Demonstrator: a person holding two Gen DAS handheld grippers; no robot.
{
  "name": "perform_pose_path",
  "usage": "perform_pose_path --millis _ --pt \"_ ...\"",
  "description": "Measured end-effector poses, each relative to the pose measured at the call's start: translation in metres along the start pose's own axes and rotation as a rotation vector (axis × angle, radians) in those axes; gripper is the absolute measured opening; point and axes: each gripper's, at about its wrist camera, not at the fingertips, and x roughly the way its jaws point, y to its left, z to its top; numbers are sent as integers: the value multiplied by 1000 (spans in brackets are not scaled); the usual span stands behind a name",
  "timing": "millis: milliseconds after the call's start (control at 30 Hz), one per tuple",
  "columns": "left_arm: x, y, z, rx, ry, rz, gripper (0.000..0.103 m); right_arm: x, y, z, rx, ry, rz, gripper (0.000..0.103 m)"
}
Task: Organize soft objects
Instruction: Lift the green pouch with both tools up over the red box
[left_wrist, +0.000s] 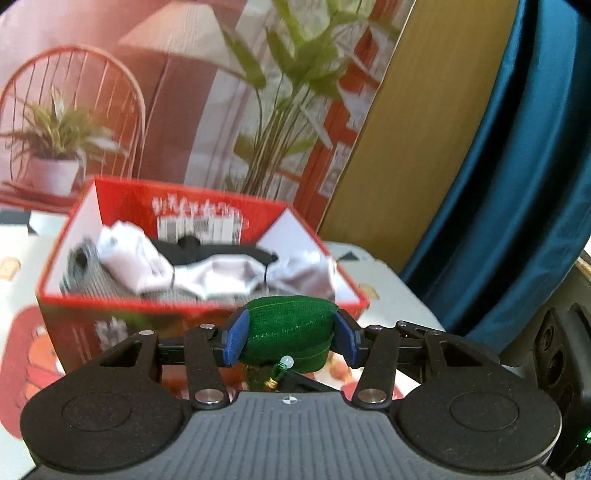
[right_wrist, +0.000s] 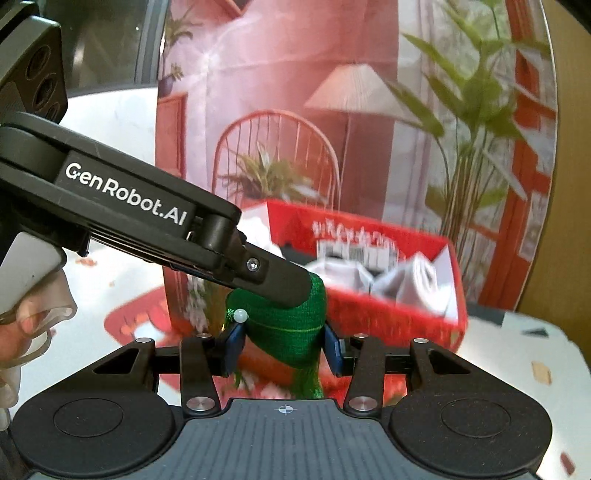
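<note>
Tabletop (left_wrist: 388, 291) — red box (left_wrist: 110, 306), socks (left_wrist: 221, 273) inside

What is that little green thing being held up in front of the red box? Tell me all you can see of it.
The green pouch is a small, plump sachet of woven, slightly shiny cloth with thin lighter seam lines. A pale bead and a green cord with a gold band hang from it; the right view shows a tassel. The left tongs pinch its sides with blue pads, and it sits between the right tongs too. It is held up in front of the red box.
</note>
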Motion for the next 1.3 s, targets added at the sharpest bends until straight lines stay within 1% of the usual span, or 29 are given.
perform_pose_path --millis 233,367,567,700,800,900,1033,1133,1300 --pt "-24 -12 39 51 -108 10 53 -5 -2 47 -42 -82 -7 41" --pt "-32 -16 60 66 -158 6 53 -5 -4 74 -77 -129 -17 41" --pt "-40 -21 87 115 -232 15 53 -1 -2 107 -153 -199 -46 41" --pt "-41 -23 103 136 -269 12 53 4 -5 124 -206 -244 -63 41" --pt "-37 -23 108 149 -284 17 53 10 -8 130 -239 -273 -74 42" --pt "-26 -20 107 144 -275 19 53 20 -10 132 -262 -277 -80 42" --pt "-4 -7 103 88 -219 -6 53 36 -15 121 -262 -238 -71 42" --pt "16 4 93 47 -171 -20 53 50 -21 107 -237 -194 -50 42" --pt "45 27 76 -28 -99 -27 53 78 -22 77 -226 -116 -44 42"
